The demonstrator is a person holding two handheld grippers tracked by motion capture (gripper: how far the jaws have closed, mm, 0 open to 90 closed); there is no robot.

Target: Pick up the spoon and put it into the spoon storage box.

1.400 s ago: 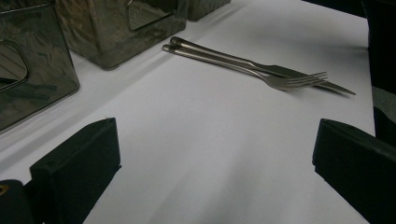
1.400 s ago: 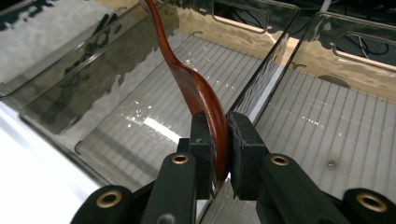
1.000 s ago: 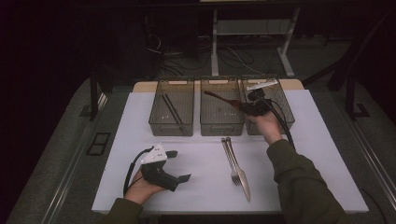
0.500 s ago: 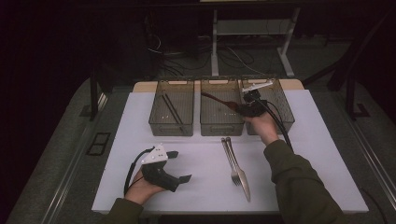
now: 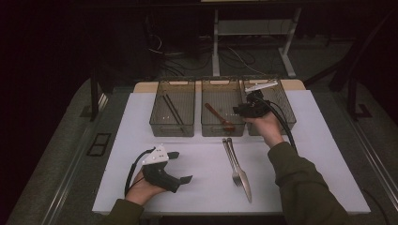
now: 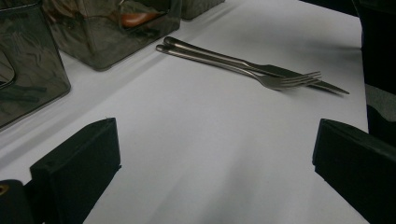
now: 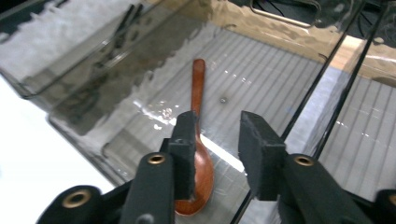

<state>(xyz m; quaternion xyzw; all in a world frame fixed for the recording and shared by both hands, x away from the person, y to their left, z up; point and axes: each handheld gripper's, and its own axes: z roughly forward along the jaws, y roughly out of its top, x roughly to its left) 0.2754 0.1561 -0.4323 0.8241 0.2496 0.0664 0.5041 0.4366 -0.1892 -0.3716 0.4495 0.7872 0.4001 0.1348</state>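
Lying in the middle bin (image 5: 209, 125), your reddish-brown wooden spoon (image 7: 198, 154) (glossy, unlabelled) sits released; right tool (image 7: 215, 140) has just been opening, left tool (image 6: 210, 163) gapes.

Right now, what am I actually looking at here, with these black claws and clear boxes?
A person sits at a white table holding a hand-held two-jaw tool in each hand; there is no robot arm. One picture looks down from above; the other two come from small cameras riding on each tool.

The left gripper rests low on the table, jaws wide apart, holding nothing. The right gripper hangs over the middle clear plastic bin, where a brown wooden spoon lies. Its jaws have just been opening, and the spoon now lies loose below them. The left clear bin holds dark chopsticks. On the table, a steel fork and a steel knife lie side by side.
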